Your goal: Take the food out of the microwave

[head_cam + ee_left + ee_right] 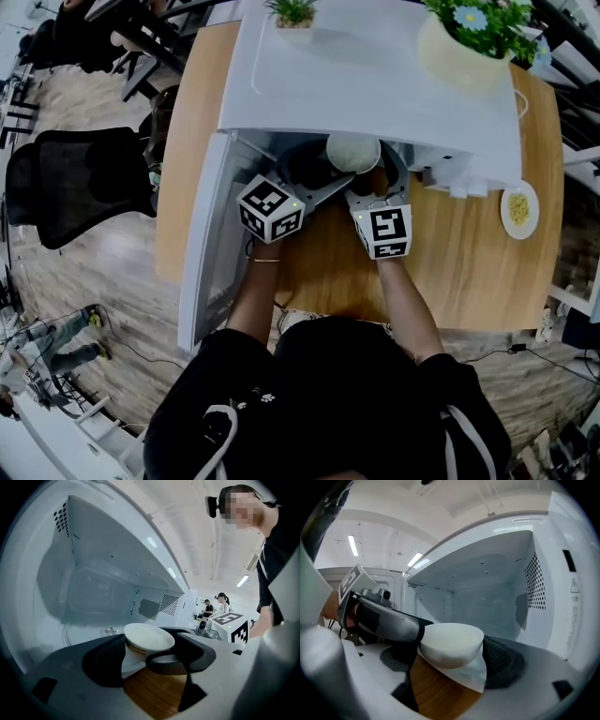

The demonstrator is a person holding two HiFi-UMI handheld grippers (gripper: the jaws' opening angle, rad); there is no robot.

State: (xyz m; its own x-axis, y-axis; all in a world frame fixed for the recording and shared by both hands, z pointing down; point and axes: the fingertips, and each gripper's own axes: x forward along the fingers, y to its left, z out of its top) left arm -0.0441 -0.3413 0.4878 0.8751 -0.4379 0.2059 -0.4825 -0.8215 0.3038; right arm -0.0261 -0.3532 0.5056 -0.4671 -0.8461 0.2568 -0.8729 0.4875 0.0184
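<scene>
A white bowl [353, 152] is held at the mouth of the open white microwave [375, 84], above the wooden table [469, 272]. My left gripper [314, 169] reaches in from the left and my right gripper [373, 183] from below. Both have their jaws against the bowl's sides. In the left gripper view the bowl [147, 644] sits between that gripper's dark pads [105, 660], with the empty microwave cavity [93, 583] behind it. In the right gripper view the bowl [450, 644] fills the gap between the jaws. What is inside the bowl is hidden.
The microwave door [202, 253] hangs open to the left. A yellow plant pot [459, 52] and a small plant [293, 14] stand on the microwave's top. A plate of yellow food [519, 209] lies on the table at the right. A black office chair [80, 183] stands at the left.
</scene>
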